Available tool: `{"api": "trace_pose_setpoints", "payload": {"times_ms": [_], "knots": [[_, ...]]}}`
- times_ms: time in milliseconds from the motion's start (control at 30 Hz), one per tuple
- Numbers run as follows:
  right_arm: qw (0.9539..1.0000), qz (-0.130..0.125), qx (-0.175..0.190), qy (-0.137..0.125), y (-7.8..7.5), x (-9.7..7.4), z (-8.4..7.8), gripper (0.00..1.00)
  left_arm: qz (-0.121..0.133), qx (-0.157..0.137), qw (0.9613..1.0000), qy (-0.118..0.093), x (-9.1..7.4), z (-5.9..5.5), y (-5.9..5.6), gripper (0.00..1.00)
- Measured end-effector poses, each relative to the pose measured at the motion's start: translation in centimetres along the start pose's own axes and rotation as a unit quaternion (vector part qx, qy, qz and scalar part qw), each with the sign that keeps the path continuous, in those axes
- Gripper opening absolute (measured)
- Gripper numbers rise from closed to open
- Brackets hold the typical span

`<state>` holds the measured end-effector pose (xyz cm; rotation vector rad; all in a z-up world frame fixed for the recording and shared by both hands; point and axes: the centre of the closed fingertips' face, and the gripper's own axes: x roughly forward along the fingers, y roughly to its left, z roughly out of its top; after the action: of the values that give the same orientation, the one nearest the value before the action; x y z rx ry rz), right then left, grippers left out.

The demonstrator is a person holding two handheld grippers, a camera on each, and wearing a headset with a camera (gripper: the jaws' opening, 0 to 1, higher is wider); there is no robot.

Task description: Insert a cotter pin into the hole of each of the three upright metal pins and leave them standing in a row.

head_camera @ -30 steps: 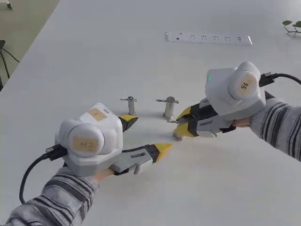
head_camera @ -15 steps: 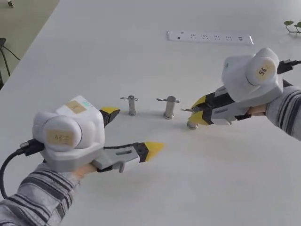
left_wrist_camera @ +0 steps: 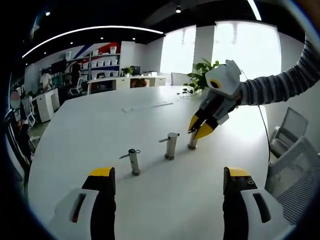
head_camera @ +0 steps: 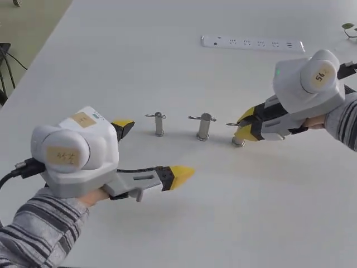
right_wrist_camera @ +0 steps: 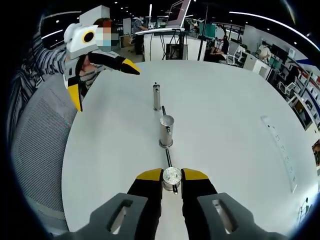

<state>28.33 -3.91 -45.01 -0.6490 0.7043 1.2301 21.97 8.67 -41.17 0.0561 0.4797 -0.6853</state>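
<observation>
Three upright metal pins stand in a row on the white table [head_camera: 167, 67]. The first pin [head_camera: 159, 124] [left_wrist_camera: 133, 161] [right_wrist_camera: 156, 96] and the second pin [head_camera: 204, 127] [left_wrist_camera: 171, 145] [right_wrist_camera: 165, 131] each carry a cotter pin through the head. My right gripper [head_camera: 244, 125] [left_wrist_camera: 199, 127] [right_wrist_camera: 172, 179] is shut on the head of the third pin [head_camera: 238, 141] [left_wrist_camera: 192, 142] [right_wrist_camera: 172, 176], and a cotter pin [head_camera: 230, 124] pokes out of that pin toward the second one. My left gripper [head_camera: 152, 149] [left_wrist_camera: 169, 175] [right_wrist_camera: 102, 82] is open and holds nothing, in front of the first pin.
A white power strip [head_camera: 252, 43] lies at the far side of the table. Plant leaves [head_camera: 350, 28] show at the far right corner. The table's left edge [head_camera: 33, 50] drops to the floor. Office chairs [left_wrist_camera: 295, 135] stand beside the table.
My right gripper has carried the third pin to the right, into line with the other two. The left gripper has drawn back to the left, still open.
</observation>
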Motion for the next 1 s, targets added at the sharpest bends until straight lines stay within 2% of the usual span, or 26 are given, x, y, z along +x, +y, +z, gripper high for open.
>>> {"api": "trace_pose_setpoints", "payload": {"times_ms": [267,500,633,1000], "knots": [[1.0,0.0,0.005,0.002,-0.8,-0.1,-0.4,0.09,0.017,-0.018,0.9997,-0.008,-0.4,0.4,0.9,0.9],[0.9999,0.006,0.011,-0.002,-1.0,-0.1,-0.5,0.09,0.013,-0.034,0.9992,-0.014,-0.6,0.5,1.1,0.94],[0.9999,0.008,0.01,-0.002,-1.3,-0.1,-0.6,0.09,0.014,-0.034,0.9993,-0.01,-0.7,0.4,1.2,0.97],[1.0,0.008,-0.004,0.001,-1.0,-0.1,-0.5,0.09,0.014,-0.026,0.9996,-0.006,-0.8,0.3,1.4,0.99]]}}
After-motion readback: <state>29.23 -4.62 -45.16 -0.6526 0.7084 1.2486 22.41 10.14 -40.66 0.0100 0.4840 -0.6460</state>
